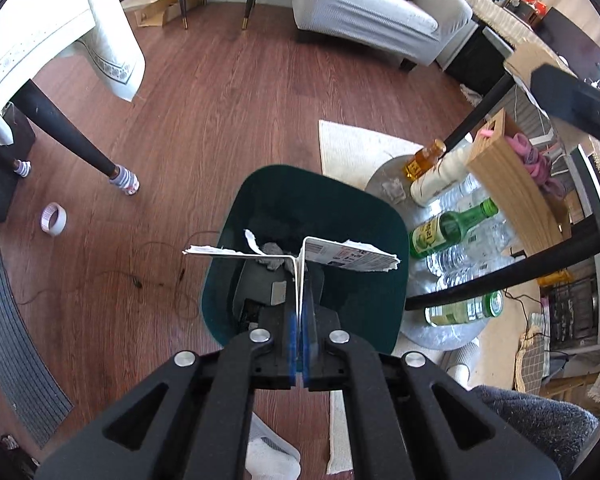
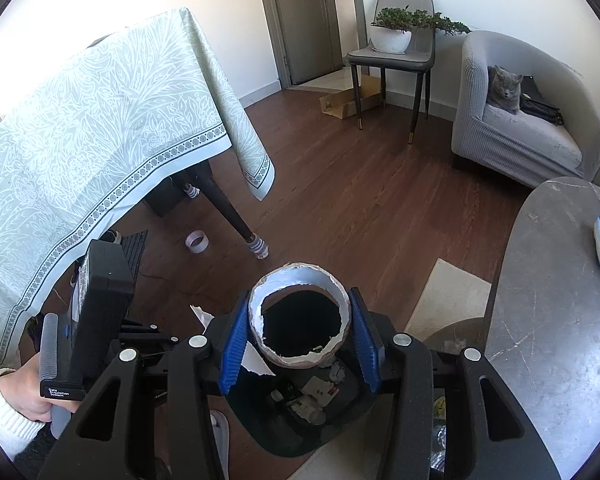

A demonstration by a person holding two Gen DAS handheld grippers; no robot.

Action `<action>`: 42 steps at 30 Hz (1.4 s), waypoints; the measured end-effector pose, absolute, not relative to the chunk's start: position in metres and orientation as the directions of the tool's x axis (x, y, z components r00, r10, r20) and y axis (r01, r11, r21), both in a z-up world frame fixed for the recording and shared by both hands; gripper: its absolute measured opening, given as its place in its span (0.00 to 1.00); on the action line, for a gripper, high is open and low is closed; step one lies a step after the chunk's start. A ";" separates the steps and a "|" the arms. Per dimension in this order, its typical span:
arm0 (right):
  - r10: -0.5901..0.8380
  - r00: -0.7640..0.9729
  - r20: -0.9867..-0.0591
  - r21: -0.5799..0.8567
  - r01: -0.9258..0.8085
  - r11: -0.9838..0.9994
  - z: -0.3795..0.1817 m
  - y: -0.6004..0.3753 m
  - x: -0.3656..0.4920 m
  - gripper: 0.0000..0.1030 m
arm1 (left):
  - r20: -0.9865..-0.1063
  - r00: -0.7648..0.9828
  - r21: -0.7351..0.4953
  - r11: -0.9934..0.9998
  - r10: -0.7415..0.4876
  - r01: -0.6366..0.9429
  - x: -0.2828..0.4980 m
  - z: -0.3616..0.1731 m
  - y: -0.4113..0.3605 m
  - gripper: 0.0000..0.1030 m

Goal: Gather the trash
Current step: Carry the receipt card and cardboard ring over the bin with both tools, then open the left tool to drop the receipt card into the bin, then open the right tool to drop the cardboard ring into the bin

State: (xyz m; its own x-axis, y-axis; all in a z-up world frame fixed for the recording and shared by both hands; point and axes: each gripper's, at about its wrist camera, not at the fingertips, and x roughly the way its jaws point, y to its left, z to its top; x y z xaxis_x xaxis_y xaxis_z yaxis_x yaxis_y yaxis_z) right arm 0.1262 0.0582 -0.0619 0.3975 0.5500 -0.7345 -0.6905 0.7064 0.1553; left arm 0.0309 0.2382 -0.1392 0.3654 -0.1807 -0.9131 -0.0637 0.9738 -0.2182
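A dark green trash bin [image 1: 376,224] stands on the wood floor with scraps inside. My left gripper [image 1: 300,276] is shut on a torn piece of printed cardboard [image 1: 352,254] and holds it over the bin's opening. My right gripper [image 2: 300,324] is shut on a torn paper cup [image 2: 300,288], its open mouth facing the camera, held above the same bin [image 2: 296,436]. The left gripper's body [image 2: 104,292] and the hand holding it show at the left of the right wrist view.
A low round table [image 1: 384,176] beside the bin carries several bottles [image 1: 452,228]. A clothed table [image 2: 100,120], its socked legs [image 1: 124,180], a tape roll [image 1: 53,219], a thin wire [image 1: 156,280], a chair [image 2: 392,60], an armchair with a cat [image 2: 504,88] and a grey tabletop [image 2: 552,300] surround.
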 end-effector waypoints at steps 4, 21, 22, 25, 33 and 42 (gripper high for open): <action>0.545 0.389 -0.743 0.154 -0.694 0.704 -0.066 0.063 0.127 0.47 | -0.911 0.369 -0.224 0.972 -0.184 -0.070 0.030 -0.138 0.240 0.31; 0.493 0.338 -0.802 0.142 -0.693 0.707 -0.104 0.087 0.133 0.47 | -0.844 0.523 -0.217 0.967 -0.117 -0.134 0.023 -0.082 0.269 0.33; 0.486 0.335 -0.808 0.138 -0.694 0.707 -0.107 0.089 0.133 0.47 | -0.839 0.532 -0.218 0.967 -0.116 -0.133 0.023 -0.078 0.270 0.33; 0.471 0.321 -0.822 0.134 -0.693 0.708 -0.116 0.093 0.134 0.47 | -0.821 0.560 -0.219 0.966 -0.108 -0.136 0.020 -0.066 0.272 0.33; 0.394 0.257 -0.882 0.118 -0.690 0.714 -0.155 0.106 0.132 0.47 | -0.767 0.629 -0.276 0.950 -0.126 -0.147 0.021 -0.036 0.276 0.19; 0.294 0.188 -0.937 0.071 -0.723 0.687 -0.192 0.121 0.121 0.47 | -0.724 0.677 -0.286 0.951 -0.134 -0.118 0.019 -0.009 0.265 0.15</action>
State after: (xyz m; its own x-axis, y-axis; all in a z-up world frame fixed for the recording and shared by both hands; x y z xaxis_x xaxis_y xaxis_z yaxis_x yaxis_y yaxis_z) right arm 0.1214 0.1209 -0.1923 0.1876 0.2945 -0.9371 -0.7231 0.6870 0.0711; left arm 0.0191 0.2649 -0.0087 0.6772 -0.1338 -0.7235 -0.1179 0.9509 -0.2862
